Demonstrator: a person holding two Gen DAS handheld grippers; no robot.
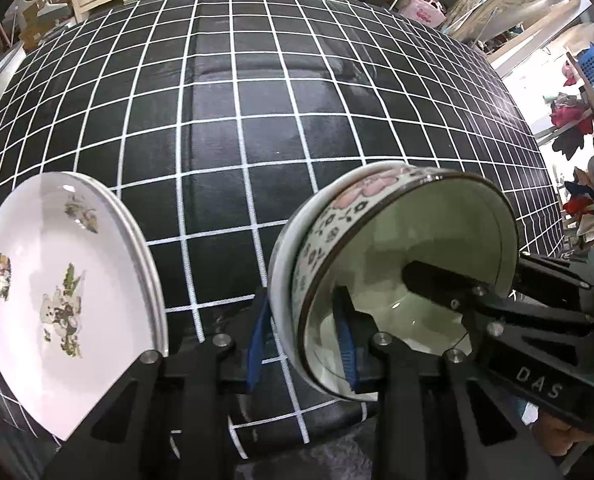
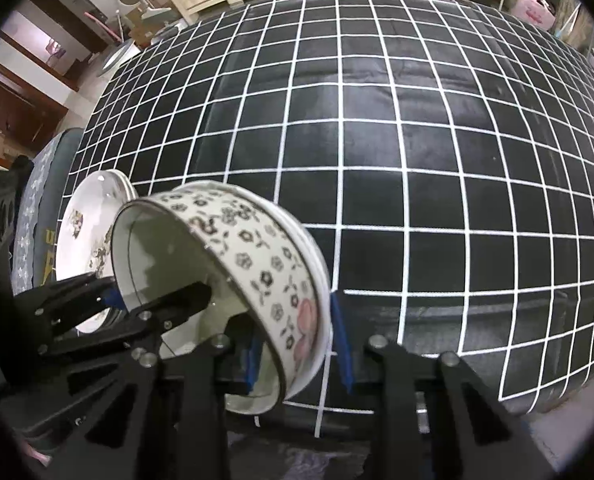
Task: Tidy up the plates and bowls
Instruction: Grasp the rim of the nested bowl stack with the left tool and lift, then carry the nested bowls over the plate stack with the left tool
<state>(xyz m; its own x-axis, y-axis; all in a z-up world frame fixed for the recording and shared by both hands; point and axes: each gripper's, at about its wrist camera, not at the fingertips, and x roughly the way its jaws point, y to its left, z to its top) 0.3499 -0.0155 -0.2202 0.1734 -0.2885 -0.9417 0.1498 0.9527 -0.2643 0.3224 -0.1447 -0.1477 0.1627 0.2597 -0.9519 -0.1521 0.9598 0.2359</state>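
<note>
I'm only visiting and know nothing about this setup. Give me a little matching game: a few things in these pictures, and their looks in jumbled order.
Things:
1. plates
2. bowl
3. cloth
4. pads

Looks:
A. black with a white grid
B. blue
C. white, stacked, with animal prints
D. flowered outside, plain inside

Pairs: 1-C, 2-D, 3-A, 4-B

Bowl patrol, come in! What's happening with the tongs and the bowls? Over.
Copy: left tongs and right tongs each astride the wall of the stacked bowls, opposite sides; grip not confirmed. Pile of plates beside, not touching. Nothing blocking.
</note>
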